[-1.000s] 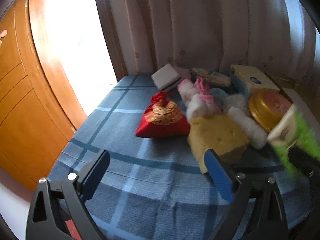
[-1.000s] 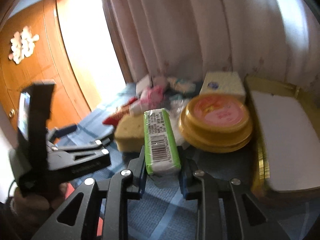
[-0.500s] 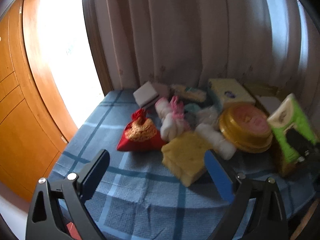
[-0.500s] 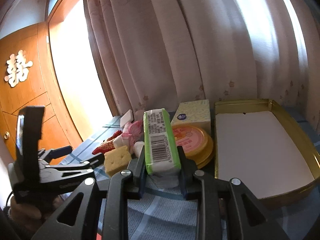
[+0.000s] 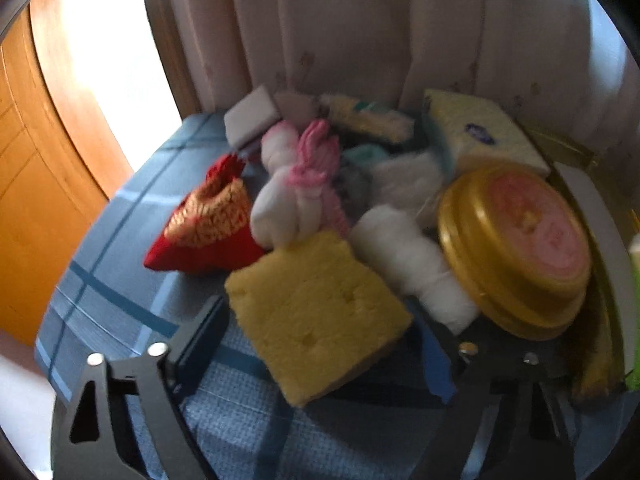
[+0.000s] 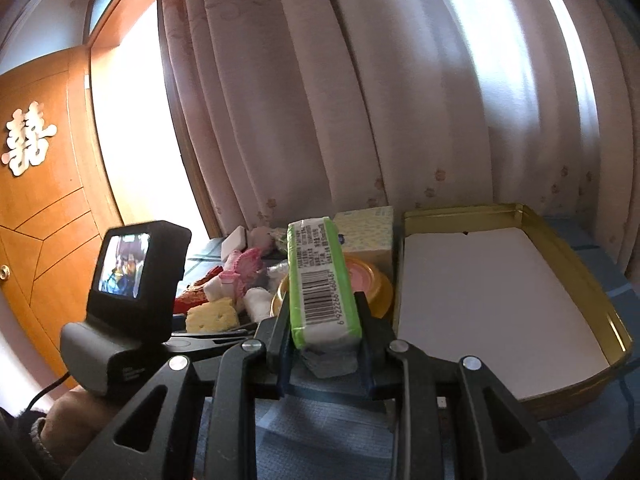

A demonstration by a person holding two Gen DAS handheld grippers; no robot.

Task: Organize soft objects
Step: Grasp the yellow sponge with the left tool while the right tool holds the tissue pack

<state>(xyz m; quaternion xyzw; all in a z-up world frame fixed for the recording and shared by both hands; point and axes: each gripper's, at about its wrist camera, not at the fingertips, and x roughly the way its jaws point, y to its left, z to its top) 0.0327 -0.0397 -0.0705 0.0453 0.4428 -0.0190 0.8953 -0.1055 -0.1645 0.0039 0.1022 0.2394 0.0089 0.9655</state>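
Left gripper [image 5: 320,344]: jaws closing, yellow sponge [image 5: 316,316] between them, pads not yet pressing.
Sponge: on the blue cloth [image 5: 120,280], long axis slanting across the gap.
Right gripper [image 6: 324,336]: clamped on green pack [image 6: 320,284], gold tray [image 6: 576,256] to its right.

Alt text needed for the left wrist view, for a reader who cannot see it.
The left gripper, jaws closing, straddles a yellow sponge on a blue plaid cloth; its pads do not press it yet. Behind lie a red pouch, white and pink rolled socks, a white cotton roll, a gold round tin and a tissue box, before a curtain.
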